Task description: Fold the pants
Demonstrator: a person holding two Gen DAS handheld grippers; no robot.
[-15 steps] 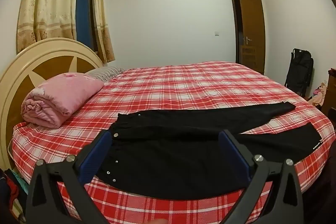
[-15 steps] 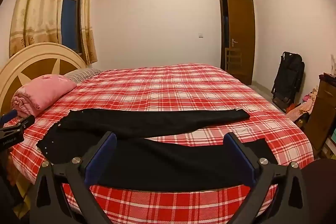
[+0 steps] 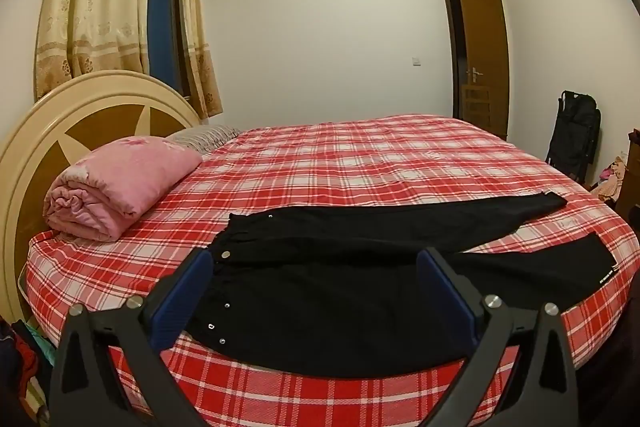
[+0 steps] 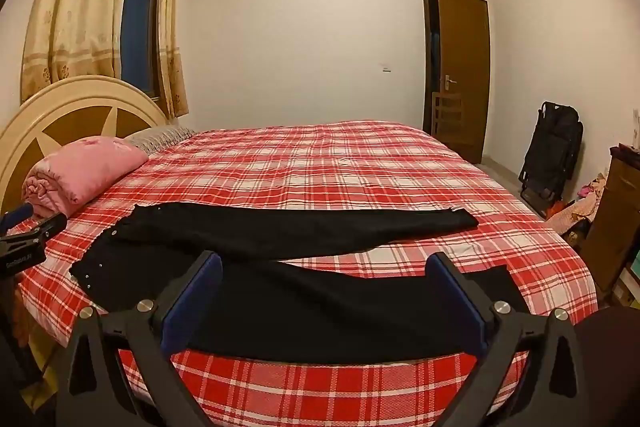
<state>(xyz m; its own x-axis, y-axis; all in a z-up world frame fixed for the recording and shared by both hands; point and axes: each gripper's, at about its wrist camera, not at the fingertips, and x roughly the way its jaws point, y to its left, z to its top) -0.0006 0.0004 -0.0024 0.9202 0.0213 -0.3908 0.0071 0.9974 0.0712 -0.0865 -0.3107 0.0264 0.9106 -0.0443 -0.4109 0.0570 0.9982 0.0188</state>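
Black pants (image 3: 340,291) lie flat on the red plaid bed (image 3: 360,163), waistband to the left, both legs spread apart toward the right. The far leg ends near the right side (image 3: 548,201); the near leg ends by the bed's edge (image 3: 592,259). My left gripper (image 3: 314,301) is open and empty, held above the waist end near the front edge. My right gripper (image 4: 326,303) is open and empty, above the near leg of the pants (image 4: 320,307). The left gripper also shows at the left edge of the right wrist view (image 4: 24,235).
A rolled pink blanket (image 3: 120,183) and a striped pillow (image 3: 208,135) lie by the round headboard (image 3: 60,115) at left. A black folded stroller (image 3: 574,135) stands by the right wall near the brown door (image 3: 482,55). A wooden cabinet (image 4: 616,219) and clothes sit at right.
Both views have shifted only slightly; the pants lie as before and both grippers stay open.
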